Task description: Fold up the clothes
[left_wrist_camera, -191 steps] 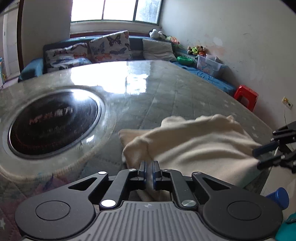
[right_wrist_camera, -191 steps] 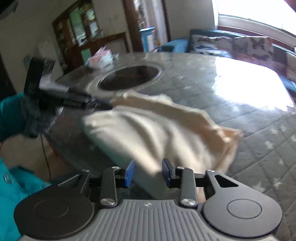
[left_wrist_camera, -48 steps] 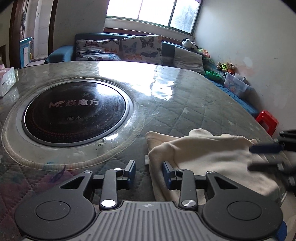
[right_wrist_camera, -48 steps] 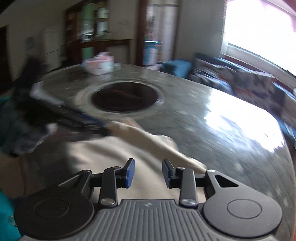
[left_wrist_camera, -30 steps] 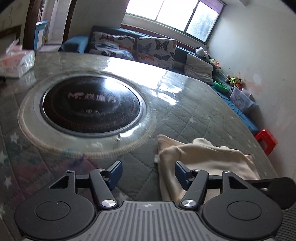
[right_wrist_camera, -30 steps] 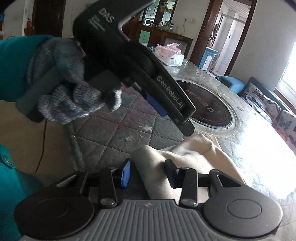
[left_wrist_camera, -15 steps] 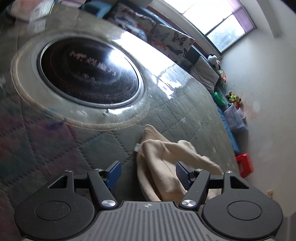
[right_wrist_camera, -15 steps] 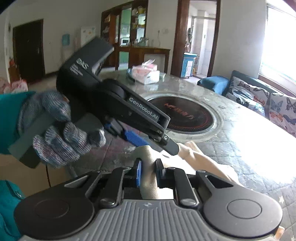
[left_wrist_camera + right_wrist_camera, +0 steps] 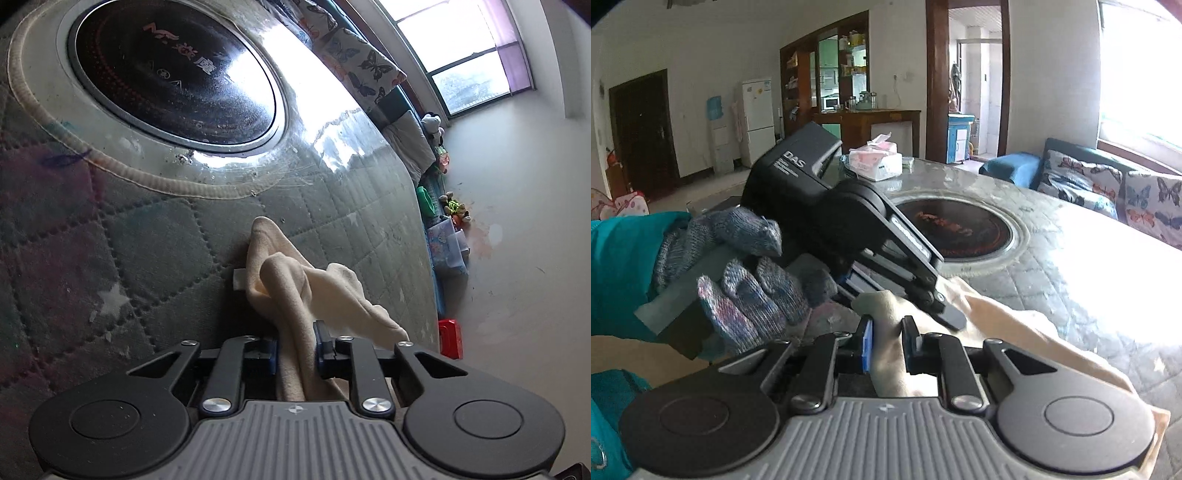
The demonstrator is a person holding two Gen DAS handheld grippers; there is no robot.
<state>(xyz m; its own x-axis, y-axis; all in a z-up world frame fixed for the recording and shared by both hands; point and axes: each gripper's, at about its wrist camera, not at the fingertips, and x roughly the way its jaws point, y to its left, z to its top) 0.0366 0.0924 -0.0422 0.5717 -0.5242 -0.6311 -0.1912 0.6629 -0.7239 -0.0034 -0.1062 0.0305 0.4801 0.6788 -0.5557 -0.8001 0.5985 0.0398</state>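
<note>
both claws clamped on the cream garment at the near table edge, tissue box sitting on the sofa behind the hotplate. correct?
One thing is wrong: the tissue box sits on the table, beyond the round hotplate, not on the sofa; the right wrist view shows it. The rest holds: the left claw and the right claw each grip a bunched fold of the cream garment.
</note>
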